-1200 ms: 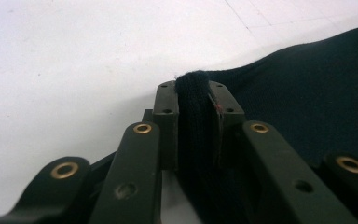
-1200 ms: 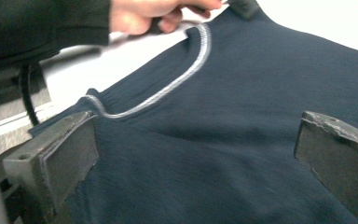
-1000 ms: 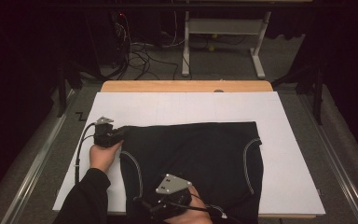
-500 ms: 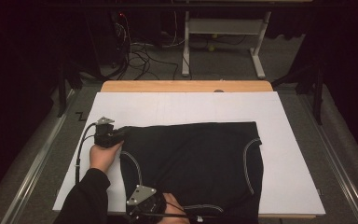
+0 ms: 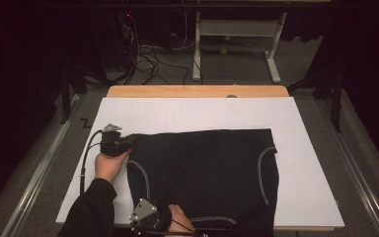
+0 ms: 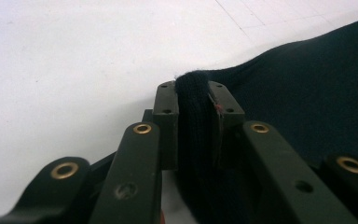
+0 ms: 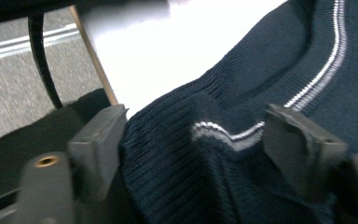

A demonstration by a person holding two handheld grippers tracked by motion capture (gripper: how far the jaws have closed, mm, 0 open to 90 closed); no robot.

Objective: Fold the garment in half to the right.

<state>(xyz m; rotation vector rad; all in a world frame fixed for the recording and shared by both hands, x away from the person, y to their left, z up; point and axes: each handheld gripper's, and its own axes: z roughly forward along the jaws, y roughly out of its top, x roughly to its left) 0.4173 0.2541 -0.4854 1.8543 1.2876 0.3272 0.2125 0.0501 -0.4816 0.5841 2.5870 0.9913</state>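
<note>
On the white sheet-covered table (image 5: 306, 173), lying spread flat across the middle and near side: a dark navy knitted garment with thin white trim stripes (image 5: 207, 168). At its far left corner, the left gripper (image 5: 123, 144), jaws clenched on a bunched fold of the knit, pinching the ribbed fabric upright between the two pads in the left gripper view (image 6: 196, 116). At the near edge of the table, the right gripper (image 7: 214, 140), jaws spread apart and straddling a raised ridge of the striped hem, not yet squeezing it. Beyond the far edge, lying on the grey floor (image 5: 237, 64), tangled black cables (image 5: 143, 54) beside a white metal frame (image 5: 237, 29).
</note>
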